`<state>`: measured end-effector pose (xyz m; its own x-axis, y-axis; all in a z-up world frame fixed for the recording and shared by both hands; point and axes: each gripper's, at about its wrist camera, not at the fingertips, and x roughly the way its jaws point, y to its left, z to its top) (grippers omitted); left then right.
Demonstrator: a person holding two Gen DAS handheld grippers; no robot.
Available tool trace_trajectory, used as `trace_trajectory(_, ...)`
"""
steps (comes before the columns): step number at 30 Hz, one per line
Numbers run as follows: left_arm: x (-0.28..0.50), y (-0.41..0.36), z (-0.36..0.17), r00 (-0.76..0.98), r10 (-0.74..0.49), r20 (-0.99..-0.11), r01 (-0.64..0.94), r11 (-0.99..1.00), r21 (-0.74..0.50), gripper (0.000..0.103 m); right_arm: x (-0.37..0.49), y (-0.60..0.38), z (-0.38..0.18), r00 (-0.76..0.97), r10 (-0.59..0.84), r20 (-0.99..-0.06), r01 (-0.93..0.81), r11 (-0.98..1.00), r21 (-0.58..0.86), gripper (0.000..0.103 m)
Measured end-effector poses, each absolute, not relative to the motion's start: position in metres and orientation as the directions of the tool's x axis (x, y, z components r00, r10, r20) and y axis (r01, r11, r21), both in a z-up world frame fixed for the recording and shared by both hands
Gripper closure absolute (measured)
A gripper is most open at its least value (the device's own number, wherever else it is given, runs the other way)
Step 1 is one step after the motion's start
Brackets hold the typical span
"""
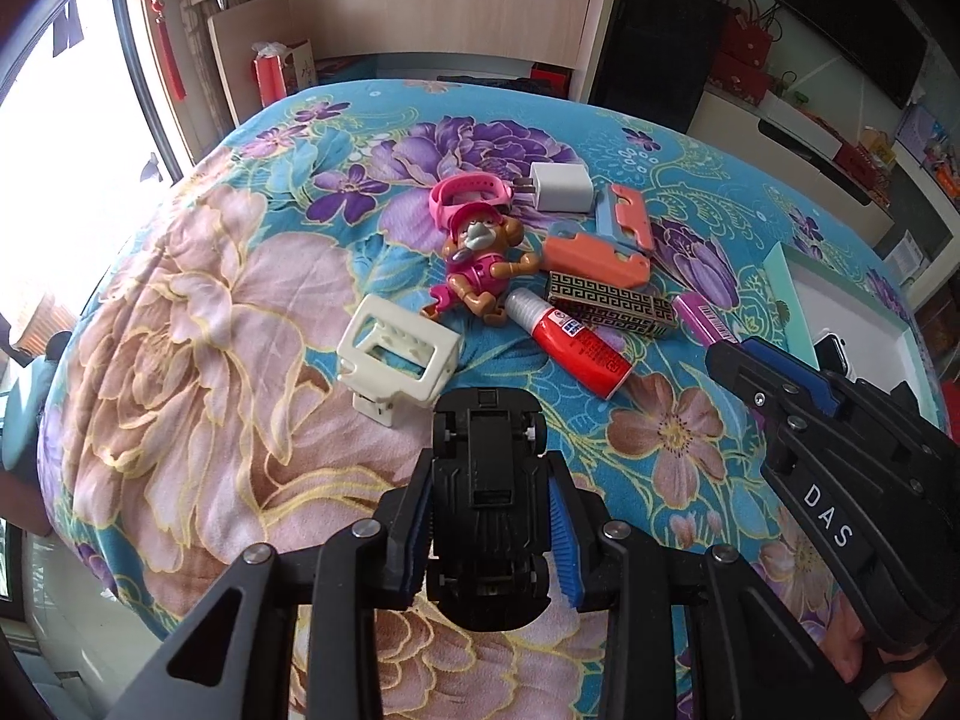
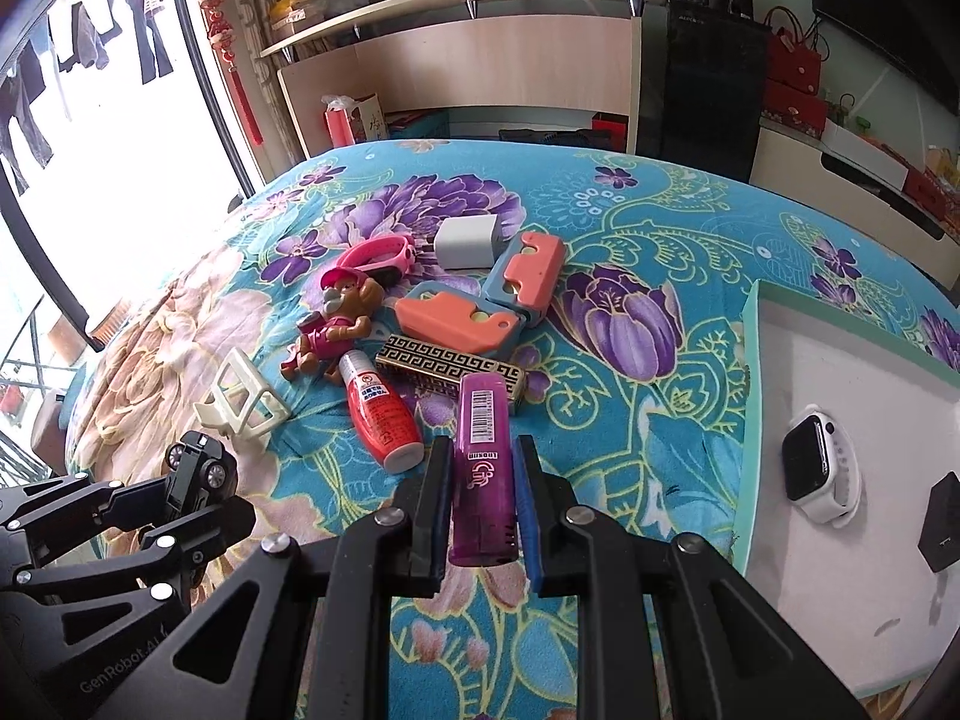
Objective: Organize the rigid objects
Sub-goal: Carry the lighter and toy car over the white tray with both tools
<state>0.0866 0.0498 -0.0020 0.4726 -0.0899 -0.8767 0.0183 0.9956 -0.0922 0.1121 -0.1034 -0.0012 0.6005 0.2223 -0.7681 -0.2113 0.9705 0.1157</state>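
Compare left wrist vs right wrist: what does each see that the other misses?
Only the left wrist view shows the underside of the black toy car in the left gripper. Only the right wrist view shows the tray floor, with the white watch and a small black box. Both show the purple lighter in the right gripper, the red bottle, the white charger and the dog figure.

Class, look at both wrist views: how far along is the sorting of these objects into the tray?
Done: a white smartwatch and a small black box lie in the tray. In hand: the left claw grips a black toy car; the right claw grips a purple lighter. Left: the dog figure, red bottle, charger and others on the bedspread.
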Motion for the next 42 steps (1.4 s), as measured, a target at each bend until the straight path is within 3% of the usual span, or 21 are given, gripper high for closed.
trace_trajectory(6, 0.097, 0.03, 0.015, 0.495, -0.111, -0.862, 0.054, 0.994, -0.097, 0.067, 0.109, -0.123, 0.013, 0.638, 0.221, -0.738, -0.168, 0.975, 0.147, 0.083)
trace_trajectory(20, 0.112, -0.071, 0.039, 0.521, -0.24, -0.819, 0.284, 0.954, -0.099, 0.067, 0.104, -0.212, 0.025, 0.691, 0.052, -0.721, 0.066, 0.989, 0.134, 0.083)
trace_trajectory(31, 0.108, -0.15, 0.025, 0.47, -0.294, -0.832, 0.438, 0.896, -0.069, 0.067, 0.091, -0.294, 0.015, 0.642, -0.099, -0.76, 0.282, 0.952, 0.115, 0.083)
trace_trajectory(42, 0.098, -0.195, 0.005, 0.422, -0.312, -0.851, 0.501, 0.863, -0.067, 0.067, 0.081, -0.324, 0.01, 0.632, -0.103, -0.768, 0.337, 0.929, 0.152, 0.083)
